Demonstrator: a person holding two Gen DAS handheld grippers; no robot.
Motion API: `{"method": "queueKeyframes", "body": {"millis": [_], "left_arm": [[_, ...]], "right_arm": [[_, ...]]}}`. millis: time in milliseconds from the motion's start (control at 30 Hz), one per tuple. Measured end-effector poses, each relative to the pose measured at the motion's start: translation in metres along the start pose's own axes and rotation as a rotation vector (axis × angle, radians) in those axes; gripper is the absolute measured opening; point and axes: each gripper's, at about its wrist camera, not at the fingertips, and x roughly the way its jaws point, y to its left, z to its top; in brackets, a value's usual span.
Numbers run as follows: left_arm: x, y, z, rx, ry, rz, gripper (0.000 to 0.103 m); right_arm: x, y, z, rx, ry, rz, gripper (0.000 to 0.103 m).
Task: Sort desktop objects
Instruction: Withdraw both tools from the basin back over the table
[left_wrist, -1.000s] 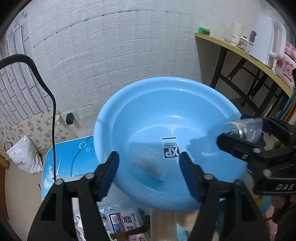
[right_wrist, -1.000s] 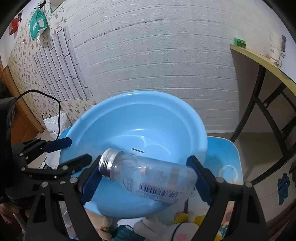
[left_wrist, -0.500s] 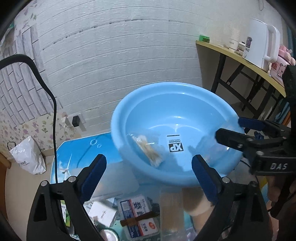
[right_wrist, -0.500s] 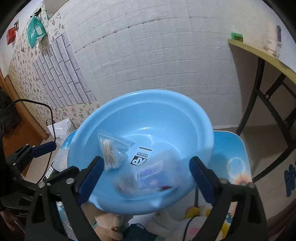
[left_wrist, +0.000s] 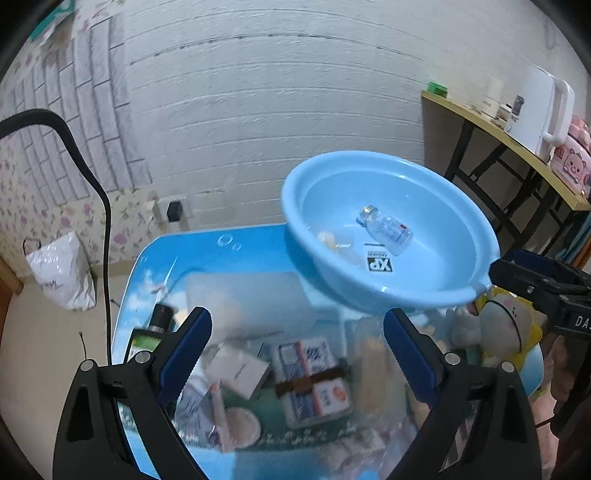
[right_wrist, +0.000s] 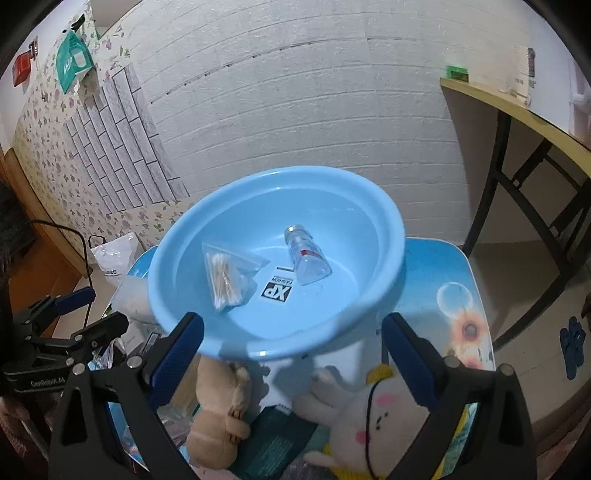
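Observation:
A light blue basin (left_wrist: 388, 291) (right_wrist: 258, 350) stands on the blue table. Inside it lie a clear glass bottle (left_wrist: 386, 229) (right_wrist: 308, 258) with a metal cap and a clear bag of cotton swabs (right_wrist: 227, 275) (left_wrist: 334, 242). My left gripper (left_wrist: 295, 350) hovers left of the basin, over the clutter. Its jaws are opening and nothing is between them. My right gripper (right_wrist: 291, 354) stands open and empty in front of the basin's near rim. Each gripper also shows in the other view: the left gripper (right_wrist: 96, 310), the right gripper (left_wrist: 517, 273).
Card boxes (left_wrist: 314, 376), a white box (left_wrist: 240, 373) and other small items crowd the table's near side. A tan plush bear (right_wrist: 218, 406), a white plush rabbit (right_wrist: 373, 417) and a dark booklet (right_wrist: 273, 443) lie below the basin. A side desk (left_wrist: 517, 147) holds a kettle.
The bottle left my right gripper and the swab bag left my left gripper; both now lie in the basin. Both grippers opened wider and drew back, the left one leftward.

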Motion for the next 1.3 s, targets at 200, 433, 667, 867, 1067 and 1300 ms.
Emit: {"method": "queueKeyframes", "body": {"millis": [200, 433, 667, 867, 1067, 1300], "left_arm": [[-0.010, 0.017, -0.019, -0.045, 0.006, 0.044, 0.103], [-0.024, 0.025, -0.036, -0.057, -0.006, 0.066, 0.103], [-0.034, 0.031, -0.047, -0.065, -0.012, 0.060, 0.103], [-0.037, 0.033, -0.054, -0.062, -0.015, 0.063, 0.103], [-0.040, 0.036, -0.059, -0.065, -0.022, 0.072, 0.103], [-0.038, 0.042, -0.062, -0.058, -0.021, 0.102, 0.103]], "right_arm": [[-0.023, 0.014, -0.019, -0.016, -0.053, 0.033, 0.100], [-0.043, 0.013, -0.033, 0.033, -0.076, 0.068, 0.103], [-0.051, 0.019, -0.043, 0.041, -0.073, 0.096, 0.103], [-0.056, 0.032, -0.052, -0.045, -0.087, 0.045, 0.103], [-0.053, 0.041, -0.056, -0.183, -0.074, -0.073, 0.103], [-0.051, 0.035, -0.059, -0.173, -0.088, -0.107, 0.103]]}}
